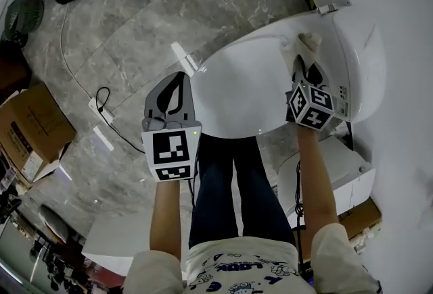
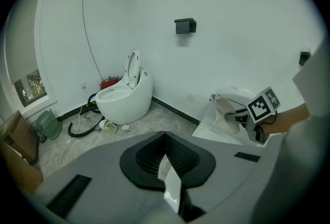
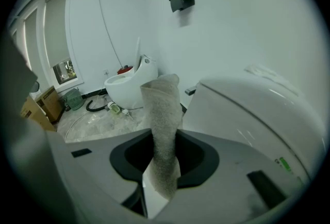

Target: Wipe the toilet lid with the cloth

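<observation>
1. As the person stands over the near toilet, two grippers show in the head view, one in each hand: the left gripper (image 1: 177, 83) and the right gripper (image 1: 302, 69).
2. One cloth (image 3: 162, 115) is in the scene. It is pale and rough, and rolled into a narrow strip.
3. Two toilets are in the room. The near one has its toilet lid (image 1: 250, 76) down. A second toilet (image 2: 121, 99) stands well apart by the wall (image 2: 242, 27), with its own lid raised.
4. One black holder (image 2: 185, 26) is fixed high on that wall. One cardboard box (image 1: 30, 127) sits on the marble floor (image 1: 135, 29) at the left, and a black hose (image 2: 82, 127) lies near the second toilet.
5. The right gripper's jaws are clenched on the cloth. The strip passes between them and its free end stands up ahead of the tips.
6. From above, the cloth (image 1: 306, 42) is over the back part of the toilet lid, near the hinge. The right gripper view shows the lid (image 3: 247, 109) just to the right of the strip. Whether the cloth presses on the lid cannot be told.
7. The left gripper's jaws are closed together with nothing between them. This gripper hangs over the floor just beside the front left edge of the lid, well apart from the cloth.
</observation>
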`<state>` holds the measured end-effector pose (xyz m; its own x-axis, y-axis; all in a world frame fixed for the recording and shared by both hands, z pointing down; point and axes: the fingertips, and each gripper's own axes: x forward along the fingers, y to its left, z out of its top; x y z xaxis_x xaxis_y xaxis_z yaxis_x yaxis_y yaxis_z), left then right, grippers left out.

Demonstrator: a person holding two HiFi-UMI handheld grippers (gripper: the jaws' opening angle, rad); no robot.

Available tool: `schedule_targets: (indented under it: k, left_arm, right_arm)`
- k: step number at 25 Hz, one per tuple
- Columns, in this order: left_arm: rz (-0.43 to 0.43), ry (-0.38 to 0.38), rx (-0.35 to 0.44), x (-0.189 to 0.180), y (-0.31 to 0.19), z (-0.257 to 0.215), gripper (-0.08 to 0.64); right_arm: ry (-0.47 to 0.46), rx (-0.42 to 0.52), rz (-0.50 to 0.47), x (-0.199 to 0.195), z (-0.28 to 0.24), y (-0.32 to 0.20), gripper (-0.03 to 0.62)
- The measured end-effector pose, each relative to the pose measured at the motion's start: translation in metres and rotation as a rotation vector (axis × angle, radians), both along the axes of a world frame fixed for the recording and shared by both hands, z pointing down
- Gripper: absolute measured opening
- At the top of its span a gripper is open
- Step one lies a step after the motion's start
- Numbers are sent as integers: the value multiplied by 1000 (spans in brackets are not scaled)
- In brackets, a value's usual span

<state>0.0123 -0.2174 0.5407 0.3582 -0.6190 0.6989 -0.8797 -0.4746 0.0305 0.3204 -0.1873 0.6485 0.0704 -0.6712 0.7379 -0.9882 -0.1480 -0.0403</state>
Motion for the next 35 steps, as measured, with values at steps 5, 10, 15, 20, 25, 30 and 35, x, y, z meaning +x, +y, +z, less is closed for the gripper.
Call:
schedule_targets:
  k: [5,10,15,20,25,30,35]
  left_arm:
    - [-4,3,-13,0,4,17,3]
    - [-3,8,-18,2,7,31,3]
    - [-4,9,-23,-1,12,40,3]
    - [-9,3,-34,-6,19,50,3]
    - [-25,6,-45,-13,29,56,3]
    - [-43,12,-51,-21,37,58,3]
    - [-63,14,-46,-33,44,56,3]
  right_arm:
    - [9,-23,-24,-1,27,-10,98]
    - [7,-54,-42,0,54,-18,98]
    - [16,-97,-63,-3,80,-18,98]
    - [45,-145,-142,-18,98,-19,98]
    - [60,-164,-146,-22,104,-18,98]
    - [69,-164,-193,-34,103,-16,98]
    - [59,-169,-249,-60,105,-13,98]
